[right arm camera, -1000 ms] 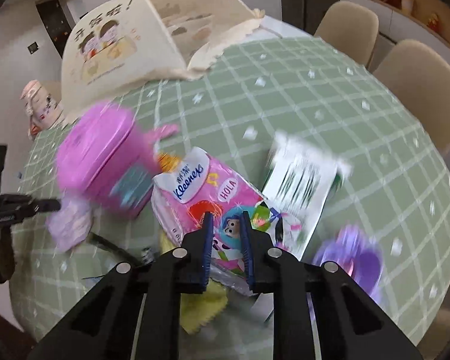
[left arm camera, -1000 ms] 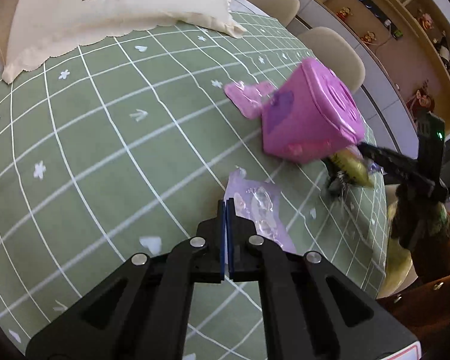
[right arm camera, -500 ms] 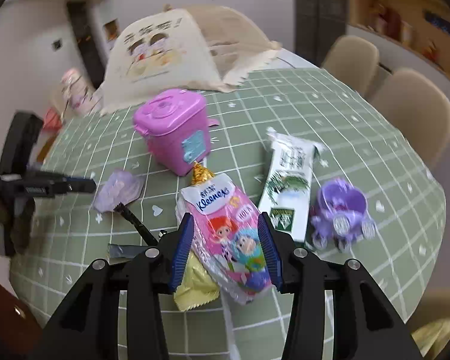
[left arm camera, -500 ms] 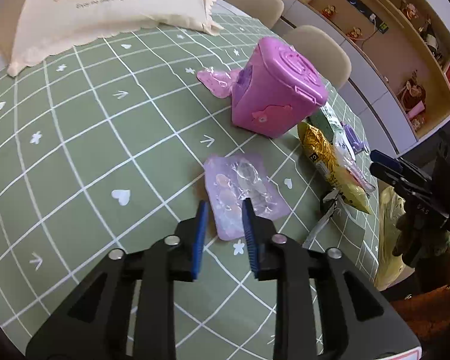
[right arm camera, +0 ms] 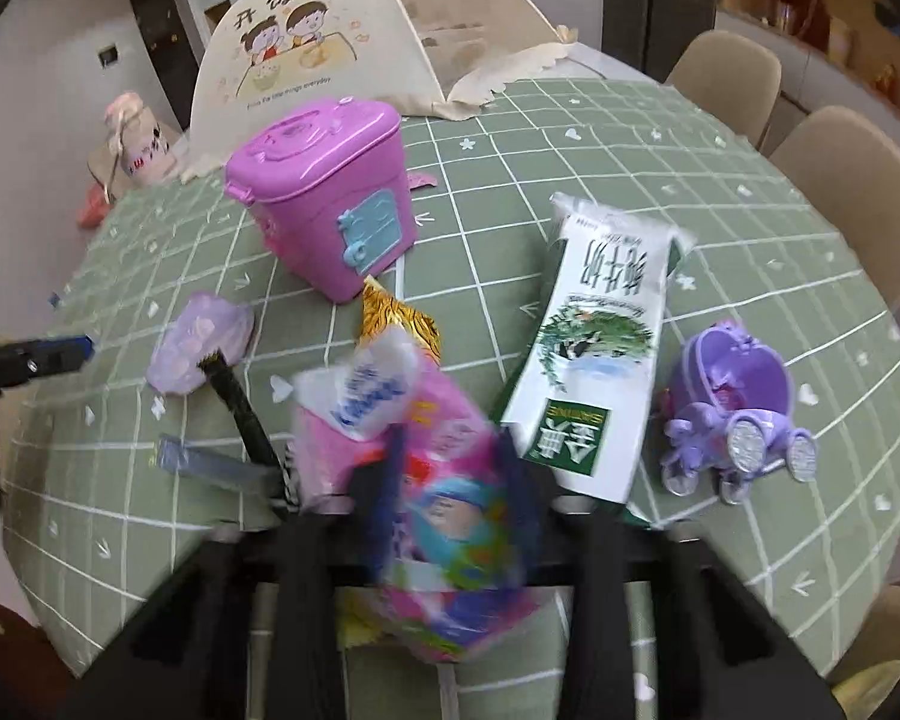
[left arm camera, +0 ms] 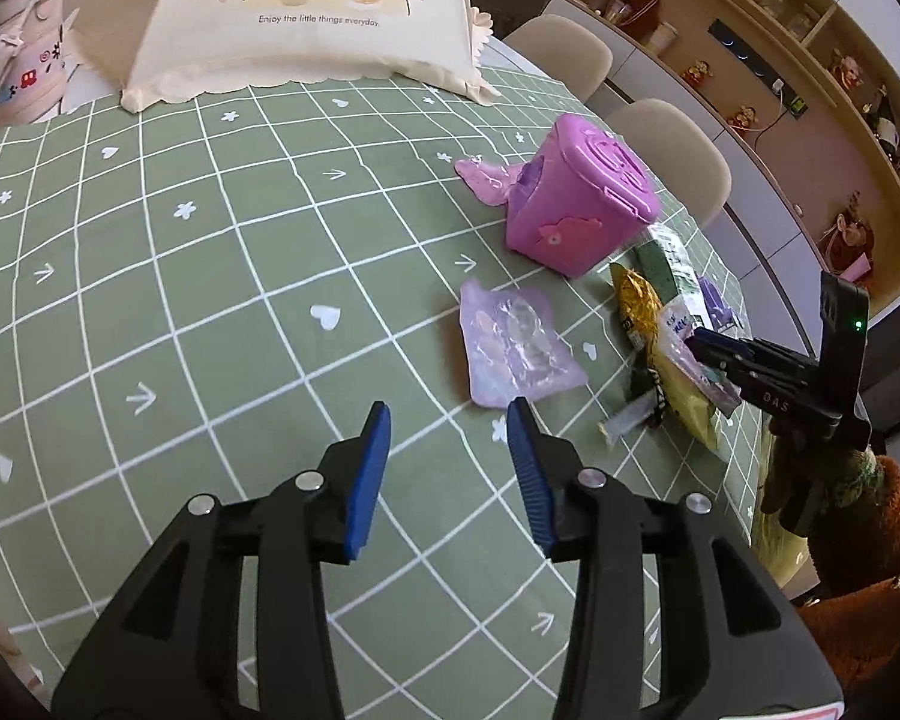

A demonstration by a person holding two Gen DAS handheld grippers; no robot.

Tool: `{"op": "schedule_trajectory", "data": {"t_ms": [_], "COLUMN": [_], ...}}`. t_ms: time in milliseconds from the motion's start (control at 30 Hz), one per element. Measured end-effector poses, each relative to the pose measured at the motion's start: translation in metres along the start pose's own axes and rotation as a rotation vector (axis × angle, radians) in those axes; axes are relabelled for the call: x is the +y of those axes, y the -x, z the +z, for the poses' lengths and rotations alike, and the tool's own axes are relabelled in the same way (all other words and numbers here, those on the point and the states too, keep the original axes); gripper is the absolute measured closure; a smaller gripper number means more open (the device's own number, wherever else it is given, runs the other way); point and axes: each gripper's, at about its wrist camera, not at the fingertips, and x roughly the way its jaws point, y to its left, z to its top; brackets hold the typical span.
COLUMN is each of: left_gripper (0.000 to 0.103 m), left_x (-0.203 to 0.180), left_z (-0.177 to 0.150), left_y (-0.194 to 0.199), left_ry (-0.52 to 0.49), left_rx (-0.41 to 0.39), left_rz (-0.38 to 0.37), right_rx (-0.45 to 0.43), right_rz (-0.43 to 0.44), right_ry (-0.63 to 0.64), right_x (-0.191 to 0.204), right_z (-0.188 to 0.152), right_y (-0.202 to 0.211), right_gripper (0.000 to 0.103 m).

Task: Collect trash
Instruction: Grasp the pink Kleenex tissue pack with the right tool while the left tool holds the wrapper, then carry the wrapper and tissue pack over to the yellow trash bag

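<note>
The pink tissue pack point(right arm camera: 444, 516) is seen gripped by the right tool point(right arm camera: 450, 462), whose jaws have just been closing, just in front of the pink toy bin point(right arm camera: 324, 192). The left tool point(left arm camera: 447, 450) is held released, jaws just widened, nothing between them, near the lilac wrapper point(left arm camera: 513, 348) lying on the tabletop point(left arm camera: 180, 300) beside the bin.
</note>
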Motion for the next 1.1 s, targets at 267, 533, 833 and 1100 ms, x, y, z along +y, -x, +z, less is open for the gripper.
{"op": "schedule_trajectory", "data": {"t_ms": [267, 533, 833, 1100], "left_gripper": [0.059, 0.058, 0.08, 0.102], "left_x": [-0.011, -0.021, -0.03, -0.042], "left_z": [-0.002, 0.027, 0.048, 0.033], "left_y": [-0.001, -0.037, -0.082, -0.061], "left_ry": [-0.048, -0.129, -0.136, -0.087], "left_rx": [-0.017, -0.03, 0.0, -0.004], "left_rz": [-0.023, -0.019, 0.02, -0.033], "right_rx": [-0.096, -0.161, -0.184, -0.172], "right_rz": [-0.024, -0.106, -0.13, -0.123], "right_ry": [-0.048, -0.231, -0.331, -0.204], "right_x": [0.02, 0.032, 0.046, 0.035], "right_z": [-0.014, -0.068, -0.119, -0.099], "right_y": [0.056, 0.106, 0.134, 0.121], "right_gripper": [0.099, 0.098, 0.063, 0.063]}}
